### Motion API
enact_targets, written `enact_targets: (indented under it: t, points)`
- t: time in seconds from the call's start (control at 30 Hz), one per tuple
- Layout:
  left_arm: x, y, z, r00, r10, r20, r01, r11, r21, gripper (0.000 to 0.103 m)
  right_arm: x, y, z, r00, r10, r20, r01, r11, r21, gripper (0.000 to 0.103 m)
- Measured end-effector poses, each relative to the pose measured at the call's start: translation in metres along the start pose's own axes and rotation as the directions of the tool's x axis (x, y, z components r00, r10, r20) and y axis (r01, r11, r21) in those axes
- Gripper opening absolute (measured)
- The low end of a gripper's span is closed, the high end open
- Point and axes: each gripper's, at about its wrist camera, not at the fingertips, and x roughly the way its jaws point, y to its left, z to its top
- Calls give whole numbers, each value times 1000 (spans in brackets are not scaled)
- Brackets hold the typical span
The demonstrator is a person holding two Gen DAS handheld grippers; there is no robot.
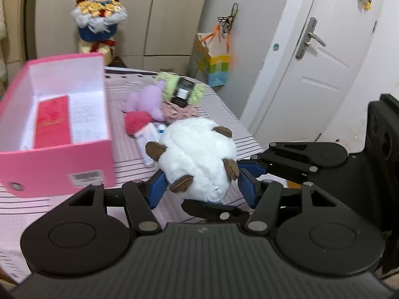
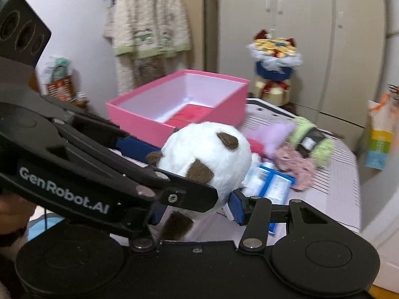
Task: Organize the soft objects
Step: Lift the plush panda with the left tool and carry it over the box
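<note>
A white plush toy (image 1: 197, 154) with brown patches is held above the striped table. My left gripper (image 1: 202, 186) is shut on its lower part, blue pads pressing both sides. My right gripper (image 2: 197, 209) is also shut on the same white plush (image 2: 207, 154), coming in from the right side; it shows in the left wrist view (image 1: 254, 167) beside the toy. An open pink box (image 1: 54, 124) stands to the left, with a red item on its floor. Behind the plush lie a purple plush (image 1: 147, 99), a red plush (image 1: 137, 122), green yarn (image 1: 182, 87) and pink yarn (image 2: 294, 167).
White and blue packets (image 2: 269, 184) lie on the pink striped cloth (image 1: 74, 206) under the plush. A flower bouquet (image 1: 97, 22) stands behind the table. A colourful paper bag (image 1: 214, 59) hangs at the wardrobe. A white door (image 1: 311, 62) is on the right.
</note>
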Motion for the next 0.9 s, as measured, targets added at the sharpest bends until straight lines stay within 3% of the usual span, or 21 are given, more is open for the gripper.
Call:
enact_targets:
  t: [0.1, 0.43, 0.6, 0.9]
  points:
    - [-16, 5, 5, 999, 43, 10, -43, 999, 10, 60, 3, 9, 11, 999, 45, 7, -45, 999, -12, 57]
    - [-42, 45, 43, 991, 88, 97, -89, 996, 4, 61, 24, 14, 66, 989, 94, 111, -94, 996, -9, 57]
    - [-34, 75, 68, 984, 125, 130, -126, 992, -2, 61, 56, 6, 94, 982, 131, 138, -137, 990, 30, 57]
    - [8, 141, 121, 984, 144, 108, -141, 989, -38, 61, 130, -18, 146, 982, 155, 107, -164, 983, 87, 57]
